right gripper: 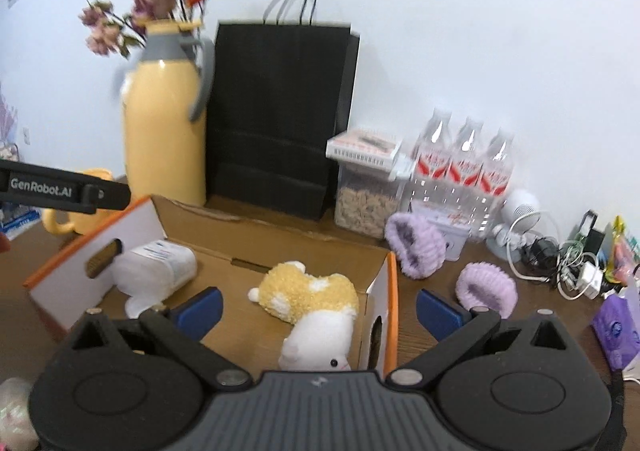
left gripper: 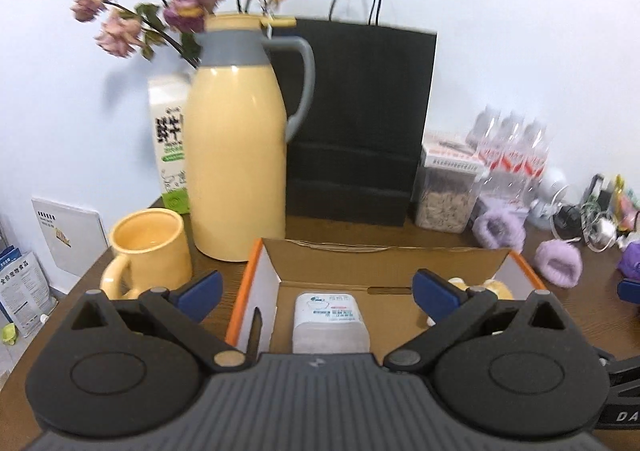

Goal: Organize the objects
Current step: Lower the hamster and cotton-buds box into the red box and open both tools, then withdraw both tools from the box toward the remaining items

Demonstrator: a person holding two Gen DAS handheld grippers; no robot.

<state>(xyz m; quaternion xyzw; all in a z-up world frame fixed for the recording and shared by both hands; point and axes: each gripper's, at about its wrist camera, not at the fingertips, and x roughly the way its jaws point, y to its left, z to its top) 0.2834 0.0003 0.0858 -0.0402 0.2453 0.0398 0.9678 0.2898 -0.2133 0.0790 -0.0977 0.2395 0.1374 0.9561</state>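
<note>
One plush toy (right gripper: 308, 299), right-wrist view only

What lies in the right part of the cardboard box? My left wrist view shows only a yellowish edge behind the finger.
Observer: A plush toy, yellow and white, lies on its side inside the cardboard box.
Operator: Is the right gripper holding it?
Observer: No. The right gripper is open, with nothing between its pads.
Operator: And the white bottle, is it touching the toy?
Observer: No. The white bottle lies at the box's left end, with bare cardboard between them.
</note>
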